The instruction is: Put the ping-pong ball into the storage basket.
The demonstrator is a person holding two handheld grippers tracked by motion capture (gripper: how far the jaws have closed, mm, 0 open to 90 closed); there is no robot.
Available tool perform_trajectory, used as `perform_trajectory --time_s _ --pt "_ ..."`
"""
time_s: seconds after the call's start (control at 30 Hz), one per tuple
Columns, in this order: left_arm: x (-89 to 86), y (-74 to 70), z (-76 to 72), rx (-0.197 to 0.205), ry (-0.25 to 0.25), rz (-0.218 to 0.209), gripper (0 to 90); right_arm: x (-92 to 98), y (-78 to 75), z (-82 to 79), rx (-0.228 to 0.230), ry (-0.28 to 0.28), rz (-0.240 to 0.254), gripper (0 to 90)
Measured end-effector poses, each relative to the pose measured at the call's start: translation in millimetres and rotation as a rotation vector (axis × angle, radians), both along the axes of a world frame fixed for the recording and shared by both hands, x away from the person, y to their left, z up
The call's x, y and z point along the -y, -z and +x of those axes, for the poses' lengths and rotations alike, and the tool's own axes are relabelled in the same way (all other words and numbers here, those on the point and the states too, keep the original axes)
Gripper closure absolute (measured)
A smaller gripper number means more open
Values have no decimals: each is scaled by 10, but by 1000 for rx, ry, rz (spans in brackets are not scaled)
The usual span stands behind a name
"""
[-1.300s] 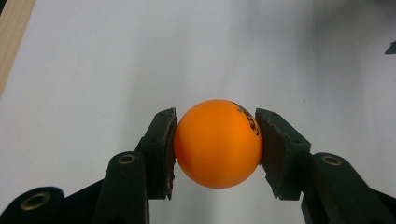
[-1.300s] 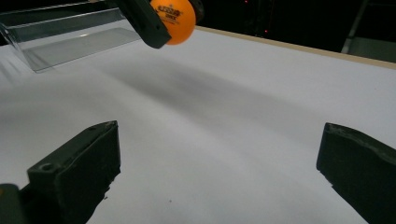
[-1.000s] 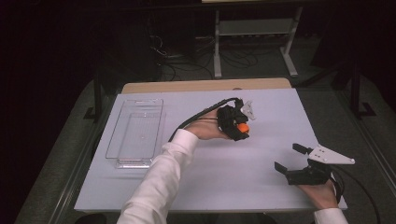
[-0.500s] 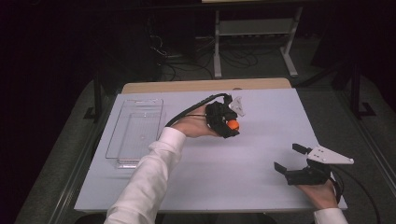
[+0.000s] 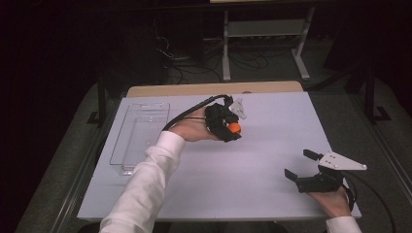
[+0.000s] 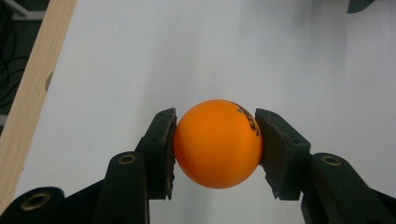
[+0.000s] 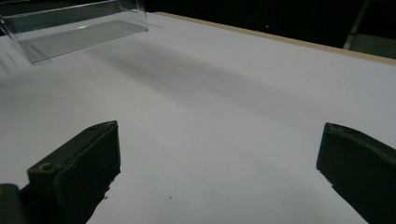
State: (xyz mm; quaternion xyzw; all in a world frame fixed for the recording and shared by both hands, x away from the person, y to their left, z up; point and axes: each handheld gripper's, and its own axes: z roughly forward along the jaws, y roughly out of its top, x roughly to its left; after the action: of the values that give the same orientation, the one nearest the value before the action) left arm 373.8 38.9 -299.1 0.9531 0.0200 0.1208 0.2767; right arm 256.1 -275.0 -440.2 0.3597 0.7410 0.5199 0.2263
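The orange ball [image 6: 217,143] sits squeezed between the two black jaws of my left claw [image 5: 232,130], each pad pressed against one side of it. It is smooth, round and matte, with a little dark printing on its upper right curve, too cut off by the jaw to read. From the high view the ball [image 5: 234,128] shows as a small orange spot at the claw's tip, near the middle of the white bench [image 5: 272,121], towards its far half. The clear plastic tray [image 5: 138,133] lies well apart, along the bench's left edge.
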Motion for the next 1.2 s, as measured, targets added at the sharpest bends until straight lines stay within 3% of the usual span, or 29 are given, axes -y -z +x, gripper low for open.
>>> perform_trajectory --time_s 0.77,1.2 --pt "-249 -186 -113 32 -15 42 510 0 -6 -3 10 9 1 0" --pt "-402 -262 -190 35 -19 96 510 -6 -1 2 3 1 -1 0"
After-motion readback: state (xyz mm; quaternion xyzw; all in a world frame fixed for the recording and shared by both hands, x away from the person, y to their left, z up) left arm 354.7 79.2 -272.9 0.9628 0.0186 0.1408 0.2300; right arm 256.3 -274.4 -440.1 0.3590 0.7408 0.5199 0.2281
